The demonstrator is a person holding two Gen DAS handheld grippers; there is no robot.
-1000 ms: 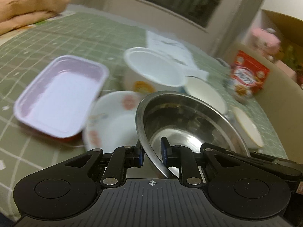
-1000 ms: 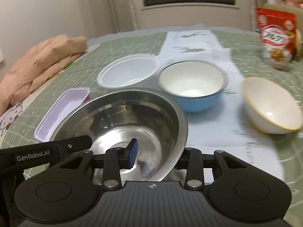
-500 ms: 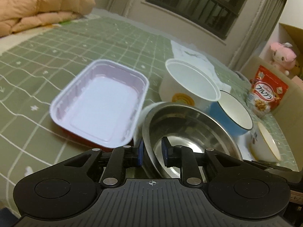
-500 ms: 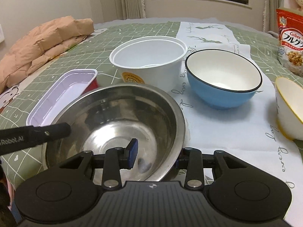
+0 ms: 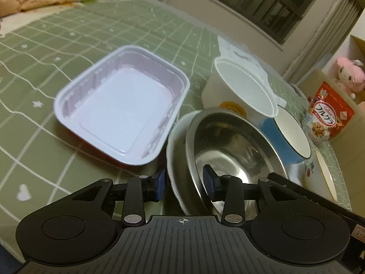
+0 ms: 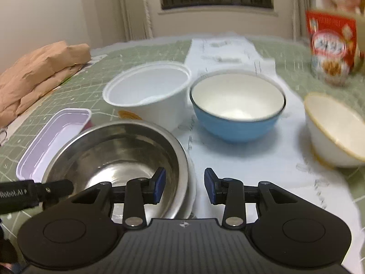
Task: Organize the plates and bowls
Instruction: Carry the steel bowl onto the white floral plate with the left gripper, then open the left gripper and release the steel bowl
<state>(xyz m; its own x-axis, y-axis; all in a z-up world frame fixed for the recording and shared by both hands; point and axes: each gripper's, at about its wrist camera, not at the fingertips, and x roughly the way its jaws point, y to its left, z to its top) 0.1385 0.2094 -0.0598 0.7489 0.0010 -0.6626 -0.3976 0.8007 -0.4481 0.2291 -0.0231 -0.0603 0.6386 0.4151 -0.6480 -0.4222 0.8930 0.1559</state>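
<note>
Steel bowl (image 5: pixel 230 146) sits nested in white plate/bowl (image 5: pixel 174 159), lower centre of both views, on green grid cloth (image 5: pixel 68 45). Left claw (image 5: pixel 184 180) jaws opening, pads clear of both rims, which lie between them. Right claw (image 6: pixel 184 182) spread, straddles the near rims w/o pressing. Lilac tray (image 5: pixel 121 105) to the left, white tub (image 6: pixel 148 89) & blue bowl (image 6: pixel 237 105) behind, cream bowl (image 6: pixel 335 130) at right.

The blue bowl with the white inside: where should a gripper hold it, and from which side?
Grip the rim of the blue bowl, one finger inside and one outside. It stands upright and open, and its wall is thin. Come from the near side over the white cloth, which looks free; the white tub stands close on its left.
</note>
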